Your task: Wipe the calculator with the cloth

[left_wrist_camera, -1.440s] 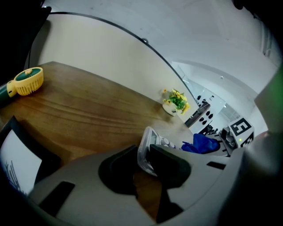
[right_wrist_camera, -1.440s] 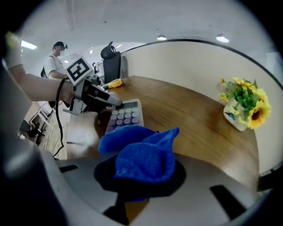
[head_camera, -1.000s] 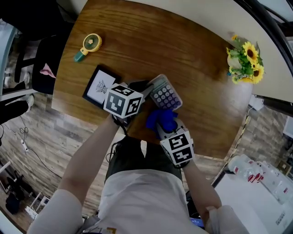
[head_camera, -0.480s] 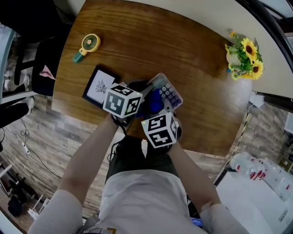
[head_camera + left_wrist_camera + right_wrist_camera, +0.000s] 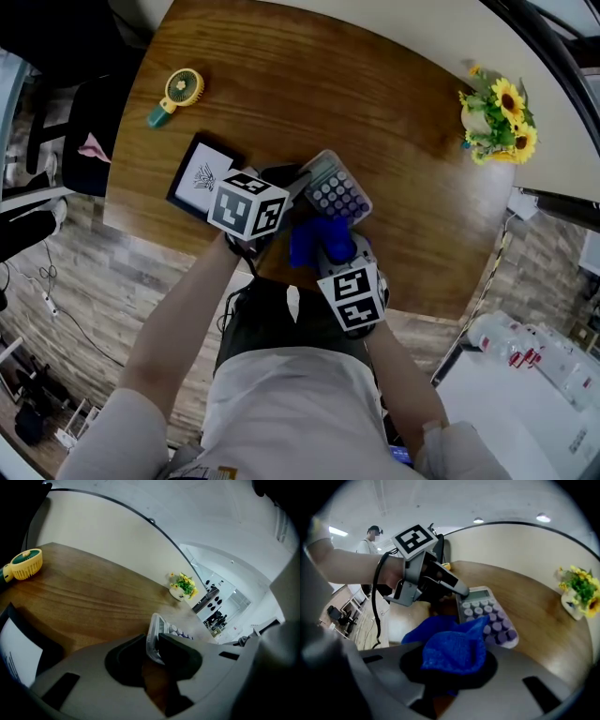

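Two hand-held grippers, both loaded. Your left hand-held gripper (image 5: 152,654) is pinched on one edge of the calculator (image 5: 336,195) and hasn't shifted, so the calculator sits where it was, mid-counter (image 5: 281,84) right in front of you, keys up. Your right hand-held gripper (image 5: 451,670) is clamped on the bunched blue cloth (image 5: 452,648).

What changed: half a second ago the right one was pushed forward, with the cloth over the keypad. Now it's pulled back toward you and the keys are exposed again. The cloth sits at the calculator's near end. One fold overlaps the closest keys in the right gripper view, but I can't tell if it's actually touching.

My read: that's one out-and-back stroke done, so you're mid-wipe, not finished. The display end looks like it's had the least coverage. The left pinch looks stable enough to take another pass.
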`<state>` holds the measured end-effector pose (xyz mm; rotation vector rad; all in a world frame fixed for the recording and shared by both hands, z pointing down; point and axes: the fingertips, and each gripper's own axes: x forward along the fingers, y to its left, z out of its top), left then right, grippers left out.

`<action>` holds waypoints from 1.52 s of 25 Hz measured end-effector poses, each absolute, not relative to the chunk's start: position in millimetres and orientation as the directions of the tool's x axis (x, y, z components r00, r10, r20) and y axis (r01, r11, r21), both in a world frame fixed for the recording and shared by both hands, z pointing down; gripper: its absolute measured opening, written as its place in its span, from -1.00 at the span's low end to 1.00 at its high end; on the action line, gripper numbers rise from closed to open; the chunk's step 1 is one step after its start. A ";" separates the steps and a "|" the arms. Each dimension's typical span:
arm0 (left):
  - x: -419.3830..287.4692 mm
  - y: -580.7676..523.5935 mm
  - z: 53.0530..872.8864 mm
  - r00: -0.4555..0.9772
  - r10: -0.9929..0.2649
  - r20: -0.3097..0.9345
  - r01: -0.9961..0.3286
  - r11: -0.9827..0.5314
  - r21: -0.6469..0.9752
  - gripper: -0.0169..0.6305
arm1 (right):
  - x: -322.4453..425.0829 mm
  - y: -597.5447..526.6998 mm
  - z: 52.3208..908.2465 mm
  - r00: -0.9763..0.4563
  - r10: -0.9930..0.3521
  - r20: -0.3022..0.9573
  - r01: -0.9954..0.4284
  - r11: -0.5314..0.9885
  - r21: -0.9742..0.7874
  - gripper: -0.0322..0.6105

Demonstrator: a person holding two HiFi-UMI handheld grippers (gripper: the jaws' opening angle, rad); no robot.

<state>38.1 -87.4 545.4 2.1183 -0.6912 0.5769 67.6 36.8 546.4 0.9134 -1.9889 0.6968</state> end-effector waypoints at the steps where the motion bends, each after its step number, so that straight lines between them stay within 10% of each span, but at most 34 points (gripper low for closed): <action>1: 38.2 -87.4 545.2 0.746 -0.273 0.607 -0.646 -0.518 0.561 -0.68 | 73.5 41.3 546.5 -0.399 -0.342 0.851 -0.802 0.580 -0.143 -0.61; 22: 41.5 -84.9 545.3 0.746 -0.269 0.610 -0.640 -0.544 0.543 -0.68 | 197.8 -19.3 548.3 -0.358 -0.380 0.853 -0.832 0.545 -0.106 -0.58; 38: 40.9 -83.9 545.2 0.736 -0.288 0.613 -0.655 -0.531 0.537 -0.67 | 127.9 -125.7 543.2 -0.447 -0.422 0.789 -0.761 0.643 -0.086 -0.60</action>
